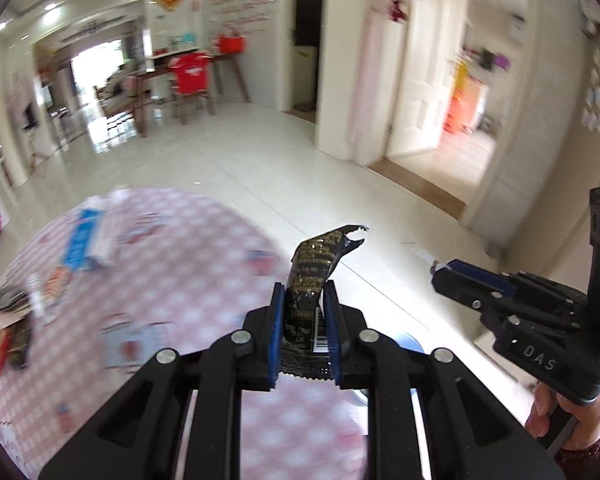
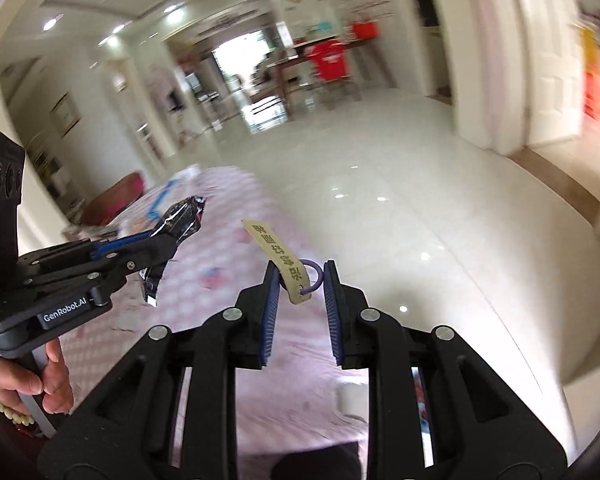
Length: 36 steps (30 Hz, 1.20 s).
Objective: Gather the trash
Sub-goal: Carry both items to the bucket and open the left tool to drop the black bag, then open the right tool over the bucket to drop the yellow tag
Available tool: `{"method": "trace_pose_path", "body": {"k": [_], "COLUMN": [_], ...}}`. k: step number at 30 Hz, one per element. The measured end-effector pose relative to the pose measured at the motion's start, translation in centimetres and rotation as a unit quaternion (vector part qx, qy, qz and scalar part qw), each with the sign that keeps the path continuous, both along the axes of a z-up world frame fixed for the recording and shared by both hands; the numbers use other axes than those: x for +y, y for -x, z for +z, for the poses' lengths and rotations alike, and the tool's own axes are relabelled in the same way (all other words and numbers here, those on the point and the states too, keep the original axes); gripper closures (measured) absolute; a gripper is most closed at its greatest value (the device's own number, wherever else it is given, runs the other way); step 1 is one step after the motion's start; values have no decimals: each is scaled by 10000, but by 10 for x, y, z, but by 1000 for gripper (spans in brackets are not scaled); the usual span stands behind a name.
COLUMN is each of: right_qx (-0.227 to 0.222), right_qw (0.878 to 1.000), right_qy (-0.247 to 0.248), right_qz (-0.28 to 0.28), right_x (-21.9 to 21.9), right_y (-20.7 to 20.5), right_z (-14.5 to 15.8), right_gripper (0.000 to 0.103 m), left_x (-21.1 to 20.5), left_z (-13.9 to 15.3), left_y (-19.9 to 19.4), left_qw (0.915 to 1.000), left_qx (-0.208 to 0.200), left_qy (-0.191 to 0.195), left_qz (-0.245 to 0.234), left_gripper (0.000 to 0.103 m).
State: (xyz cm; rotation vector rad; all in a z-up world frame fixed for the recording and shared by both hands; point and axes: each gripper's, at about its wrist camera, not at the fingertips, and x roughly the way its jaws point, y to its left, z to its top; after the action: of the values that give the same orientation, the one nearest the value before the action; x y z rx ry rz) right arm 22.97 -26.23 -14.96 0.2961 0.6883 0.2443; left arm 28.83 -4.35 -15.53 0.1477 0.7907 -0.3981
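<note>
In the left wrist view my left gripper (image 1: pixel 304 292) is shut on a black wrapper with gold print (image 1: pixel 320 256). The wrapper's torn end sticks up past the blue pads, over the table's edge. My right gripper (image 1: pixel 440 270) shows at the right of that view, held by a hand (image 1: pixel 548 412). In the right wrist view my right gripper (image 2: pixel 302 270) is shut on a tan paper tag with dark characters (image 2: pixel 276 252) and a purple loop (image 2: pixel 316 274). To its left, my left gripper (image 2: pixel 168 236) carries the black wrapper (image 2: pixel 184 216) in the air.
A round table with a pink checked cloth (image 1: pixel 180 260) lies below both grippers. A blue and white box (image 1: pixel 86 244) and crumpled wrappers (image 1: pixel 8 312) lie on its left side. Glossy pale floor tiles (image 1: pixel 300 160) stretch beyond. Doorways stand at the right, and a wooden table with a red shirt (image 1: pixel 190 72) stands far back.
</note>
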Motion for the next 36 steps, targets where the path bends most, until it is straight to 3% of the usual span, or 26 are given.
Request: {"method": "trace_pose_path", "body": {"k": [7, 13, 16, 17, 19, 21, 36], "right_qx": [171, 394, 457, 459, 471, 488, 557], "right_qw": [9951, 9876, 9834, 9822, 9808, 9798, 9828], "right_qy": [-204, -463, -571, -600, -633, -647, -676], "right_qz": [-954, -1448, -1660, -1721, -1783, -1829, -1626], "right_x": [-87, -134, -150, -154, -158, -161, -143], "right_y": [37, 50, 60, 61, 66, 68, 58], "right_z": [-25, -47, -55, -56, -58, -59, -64], "right_gripper": [81, 81, 81, 81, 81, 81, 81], "left_x": [-101, -159, -180, -188, -197, -201, -184], "left_z": [-39, -59, -67, -69, -73, -71, -62], "left_y": [1, 4, 3, 2, 5, 8, 15], "left_qw": [9955, 9898, 9874, 9868, 9866, 9878, 9893], "left_qx": [379, 518, 596, 600, 554, 449, 354], "left_qy": [-334, -522, -589, -622, -711, -749, -851], "left_qz": [-801, -1216, -1343, -1367, -1361, -1290, -1128], "left_gripper": [84, 84, 81, 74, 39, 28, 27]}}
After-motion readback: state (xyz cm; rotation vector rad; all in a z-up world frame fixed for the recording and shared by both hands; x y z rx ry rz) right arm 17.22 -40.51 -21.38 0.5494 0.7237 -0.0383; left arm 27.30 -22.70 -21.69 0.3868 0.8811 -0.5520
